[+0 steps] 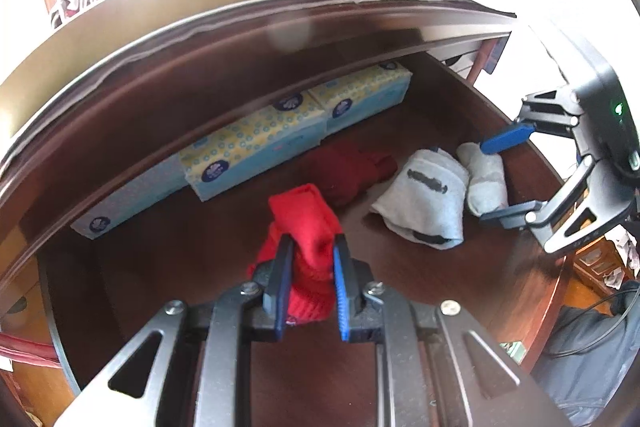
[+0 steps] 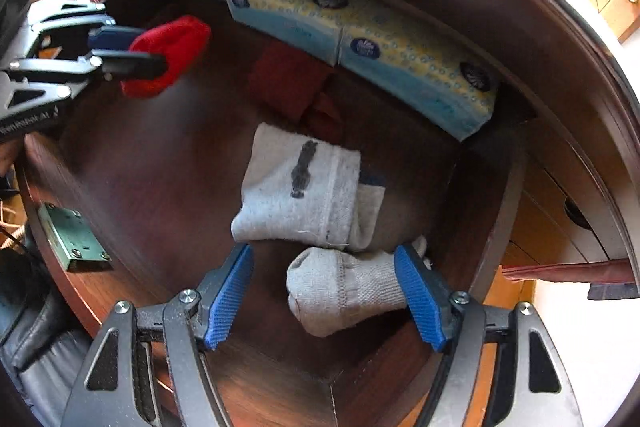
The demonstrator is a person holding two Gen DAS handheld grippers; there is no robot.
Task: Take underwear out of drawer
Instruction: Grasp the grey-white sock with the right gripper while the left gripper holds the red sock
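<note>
Fingers of the left gripper (image 1: 308, 279) are clamped on a bright red rolled garment (image 1: 306, 227), which hangs clear above the floor of the open drawer (image 1: 168, 239). Those of the right gripper (image 2: 326, 297) stand apart, straddling a small pale grey roll (image 2: 344, 291); the right pad touches its end, the left pad is well off it, so nothing is gripped yet.

Just beyond lies a larger grey folded piece (image 2: 298, 187) with a dark mark, then a dark red piece (image 2: 292, 83) near the row of tissue packs (image 2: 404, 51) along the back wall.

One item looks to be already lifted (whether sock or underwear I cannot tell), and the right side is at the reach-and-grasp step. Next, those open fingers need to settle lower around the roll and close squarely across it, without snagging the larger grey piece touching it.
</note>
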